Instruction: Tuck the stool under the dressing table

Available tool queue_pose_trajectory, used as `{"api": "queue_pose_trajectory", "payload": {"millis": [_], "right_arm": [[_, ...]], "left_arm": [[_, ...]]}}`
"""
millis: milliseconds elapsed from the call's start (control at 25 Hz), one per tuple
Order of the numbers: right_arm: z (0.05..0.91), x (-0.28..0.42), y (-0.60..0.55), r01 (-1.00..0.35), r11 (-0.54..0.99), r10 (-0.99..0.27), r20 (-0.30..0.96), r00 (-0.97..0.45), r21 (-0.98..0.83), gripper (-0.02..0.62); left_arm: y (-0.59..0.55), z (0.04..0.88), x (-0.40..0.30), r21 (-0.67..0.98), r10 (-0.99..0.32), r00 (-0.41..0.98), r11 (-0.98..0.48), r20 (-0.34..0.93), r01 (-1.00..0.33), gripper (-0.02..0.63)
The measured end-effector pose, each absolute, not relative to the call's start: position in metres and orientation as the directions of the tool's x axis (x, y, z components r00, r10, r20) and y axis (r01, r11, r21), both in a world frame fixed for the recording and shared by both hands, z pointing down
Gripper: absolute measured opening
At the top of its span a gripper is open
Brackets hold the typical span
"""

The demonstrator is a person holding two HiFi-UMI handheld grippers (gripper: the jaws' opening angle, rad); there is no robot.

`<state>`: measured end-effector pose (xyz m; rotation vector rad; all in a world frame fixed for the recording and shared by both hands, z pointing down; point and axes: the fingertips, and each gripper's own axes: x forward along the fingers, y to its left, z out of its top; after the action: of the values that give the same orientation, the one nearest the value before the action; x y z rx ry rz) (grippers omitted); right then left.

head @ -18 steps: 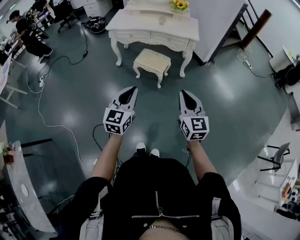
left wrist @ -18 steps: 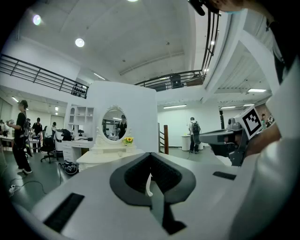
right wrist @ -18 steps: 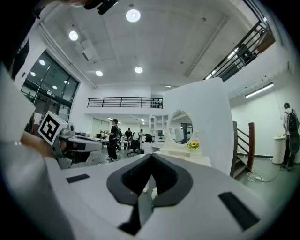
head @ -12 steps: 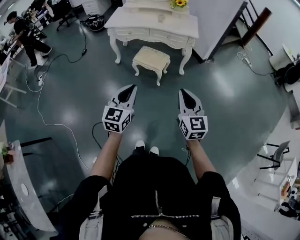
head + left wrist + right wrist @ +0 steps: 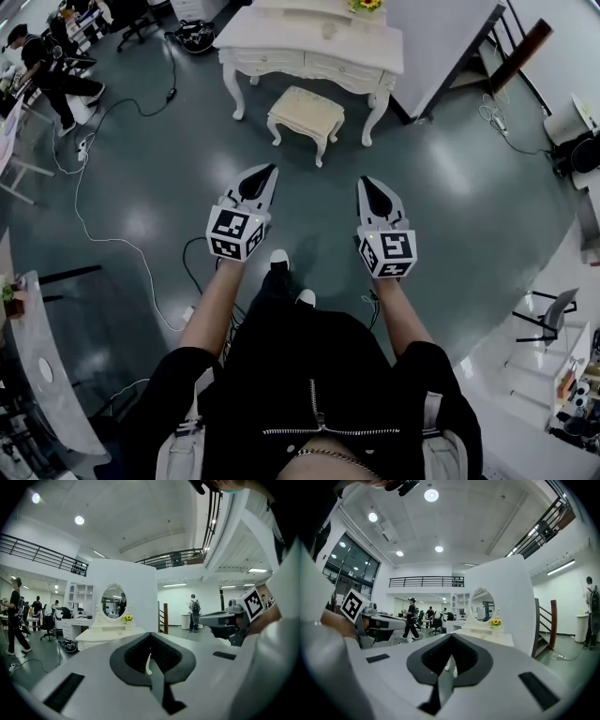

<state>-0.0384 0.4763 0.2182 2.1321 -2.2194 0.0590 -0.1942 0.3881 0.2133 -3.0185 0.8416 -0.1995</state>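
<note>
Currently the stool (image 5: 306,114) is standing on the dark floor (image 5: 450,187) just in front of the table (image 5: 309,45). It is sitting between the table's two front legs, its far edge at the drawer front and most of its seat sticking out toward the person. It is not yet tucked under.

On the tabletop, a small pot of yellow flowers (image 5: 362,7) is sitting at the back, beside the base of an oval mirror (image 5: 114,602). What the pot itself looks like is too small to tell.

Both grippers are well short of the stool, with nothing touching it. The left gripper (image 5: 264,172) is pointing forward and slightly right toward the stool. Its jaws are meeting at the tips and holding nothing; only a thin slit is showing between the pads in the left gripper view. The right gripper (image 5: 367,183) is pointing forward and slightly left, level with the left one and well apart from it. Its jaws are likewise closed together and gripping nothing.

Both forearms are reaching out from the black jacket (image 5: 309,384), held roughly parallel. One shoe (image 5: 279,258) is planted ahead of the other (image 5: 306,298).

Farther out, a white cable (image 5: 94,230) is trailing across the floor on the left, and another person (image 5: 47,66) is standing at the far left by some desks.
</note>
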Motion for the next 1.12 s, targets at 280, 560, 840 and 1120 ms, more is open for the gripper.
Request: {"api": "queue_pose_trajectory", "payload": {"millis": [280, 560, 840, 1120], "right_arm": [[0.227, -0.022, 0.435, -1.000, 0.029, -0.996, 0.090, -0.028, 0.009, 0.006], [0.231, -0.005, 0.358, -1.000, 0.008, -0.994, 0.108, -0.008, -0.005, 0.006], [0.220, 0.005, 0.279, -0.999, -0.036, -0.994, 0.107, 0.036, 0.007, 0.008], [0.226, 0.019, 0.234, -0.998, -0.070, -0.990, 0.123, 0.070, 0.003, 0.006]], "left_arm": [[0.346, 0.223, -0.176, -0.022, -0.501, 0.856, -0.864, 0.129, -0.503, 0.020], [0.264, 0.231, -0.155, -0.002, -0.484, 0.864, -0.872, 0.140, -0.489, 0.021], [0.180, 0.230, -0.141, 0.005, -0.445, 0.883, -0.892, 0.149, -0.451, 0.020], [0.127, 0.238, -0.125, 0.018, -0.418, 0.894, -0.905, 0.163, -0.426, 0.020]]}}
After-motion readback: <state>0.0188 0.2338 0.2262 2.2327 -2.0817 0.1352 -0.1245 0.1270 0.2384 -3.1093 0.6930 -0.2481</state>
